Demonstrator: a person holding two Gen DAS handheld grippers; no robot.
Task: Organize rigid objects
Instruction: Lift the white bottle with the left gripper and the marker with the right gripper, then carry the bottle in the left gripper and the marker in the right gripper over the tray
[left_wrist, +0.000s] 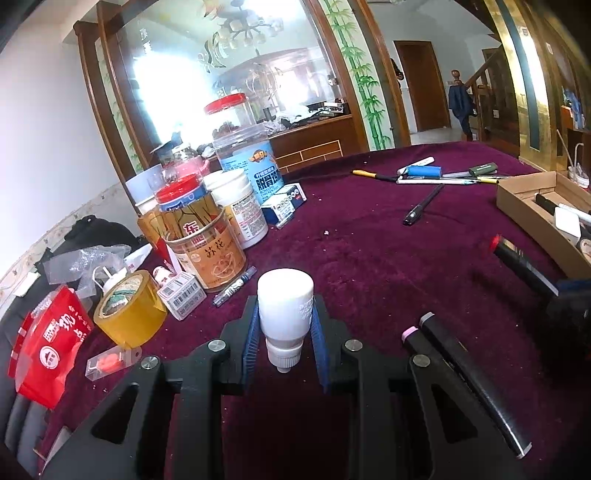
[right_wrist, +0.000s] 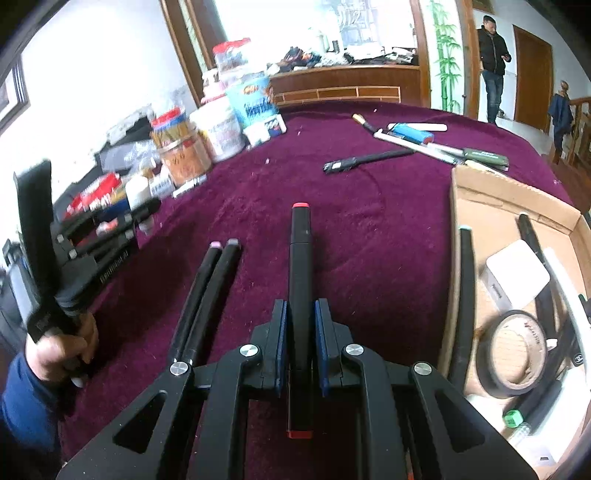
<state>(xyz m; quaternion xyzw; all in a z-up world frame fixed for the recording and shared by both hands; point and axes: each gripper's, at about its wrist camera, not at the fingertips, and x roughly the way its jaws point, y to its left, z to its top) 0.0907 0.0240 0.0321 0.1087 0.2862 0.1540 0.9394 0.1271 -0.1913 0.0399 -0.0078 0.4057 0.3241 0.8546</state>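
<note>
My left gripper (left_wrist: 284, 325) is shut on a small white plastic bottle (left_wrist: 285, 306), base pointing forward, cap toward the camera, held over the purple tablecloth. My right gripper (right_wrist: 300, 325) is shut on a black marker with red ends (right_wrist: 301, 258), pointing straight ahead. That marker also shows in the left wrist view (left_wrist: 517, 258) at the right. Two black markers with pink and grey tips (right_wrist: 207, 295) lie side by side on the cloth between the grippers; they also show in the left wrist view (left_wrist: 443, 350). The left gripper shows blurred at the left of the right wrist view (right_wrist: 140, 218).
An open cardboard box (right_wrist: 480, 192) at the right holds pens, a white block and a tape roll (right_wrist: 517, 354). Jars, tins, yellow tape (left_wrist: 127, 310) and small boxes crowd the far left. Loose pens (left_wrist: 443, 177) lie at the far side. A man stands in the doorway.
</note>
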